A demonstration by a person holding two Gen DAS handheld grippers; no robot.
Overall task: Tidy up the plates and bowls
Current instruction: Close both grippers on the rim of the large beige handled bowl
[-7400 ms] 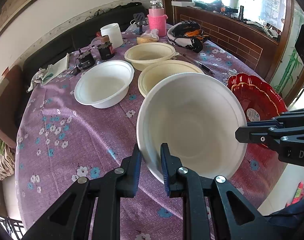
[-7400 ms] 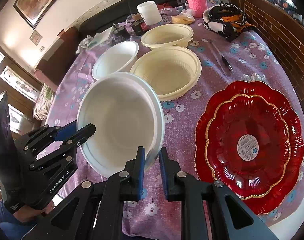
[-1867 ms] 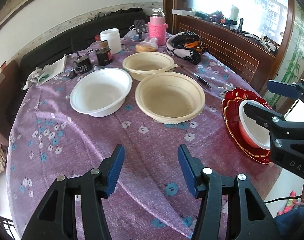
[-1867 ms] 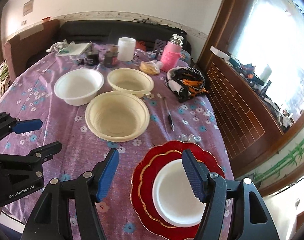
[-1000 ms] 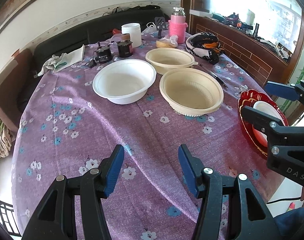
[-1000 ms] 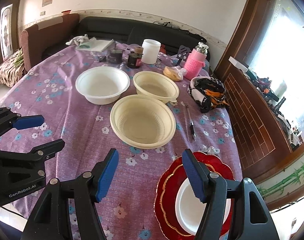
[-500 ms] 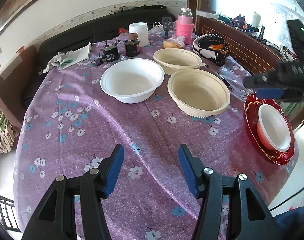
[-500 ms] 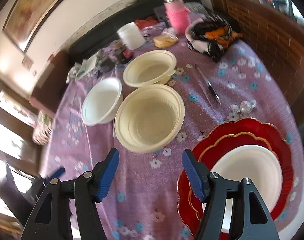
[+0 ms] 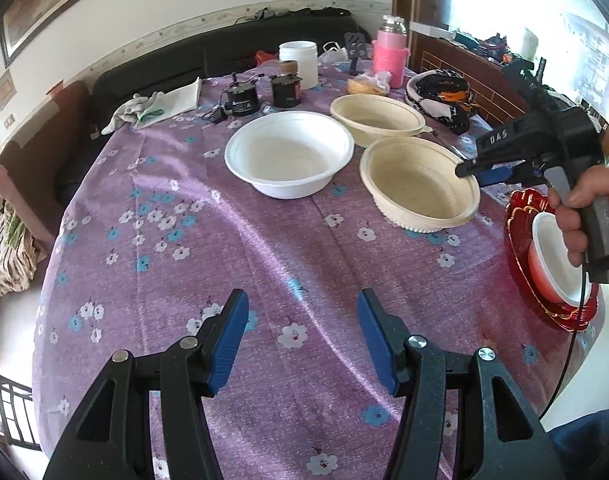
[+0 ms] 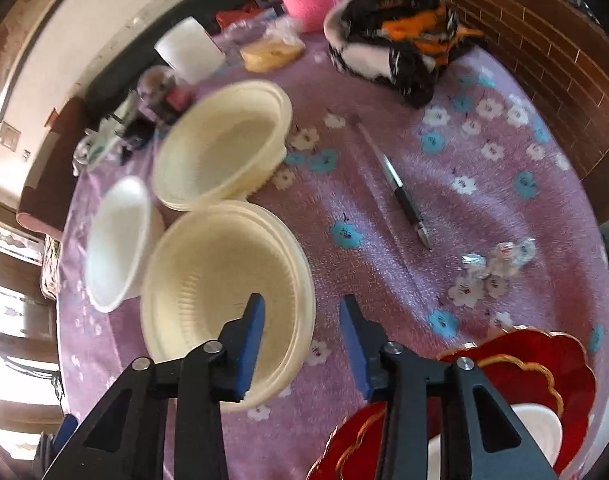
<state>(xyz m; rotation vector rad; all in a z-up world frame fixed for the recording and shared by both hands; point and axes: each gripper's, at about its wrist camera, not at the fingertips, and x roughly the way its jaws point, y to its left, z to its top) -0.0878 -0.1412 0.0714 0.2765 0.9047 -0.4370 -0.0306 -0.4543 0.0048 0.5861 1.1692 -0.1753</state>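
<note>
My left gripper [image 9: 302, 336] is open over bare purple tablecloth, nothing between its fingers. A white bowl [image 9: 288, 156] and two cream bowls stand beyond it. My right gripper [image 10: 302, 320], seen from the side in the left wrist view [image 9: 464, 170], straddles the right rim of the near cream bowl [image 10: 208, 280]: one finger inside, one outside. Its jaws are closing, with a gap still showing at the rim. The far cream bowl [image 10: 220, 148] sits behind. Stacked red plates [image 9: 520, 264] at the right table edge carry a small white bowl [image 9: 552, 256].
A pen [image 10: 404, 196] lies right of the cream bowls. At the back stand a pink bottle [image 9: 390, 58], a white jar [image 9: 298, 62], a black-and-orange bag [image 9: 440, 94] and small dark jars. A person's hand [image 9: 584, 208] holds the right gripper's handle.
The right gripper swung left and down from above the red plates to the near cream bowl's rim, rolled, and its jaws narrowed. The left gripper stayed nearly still.
</note>
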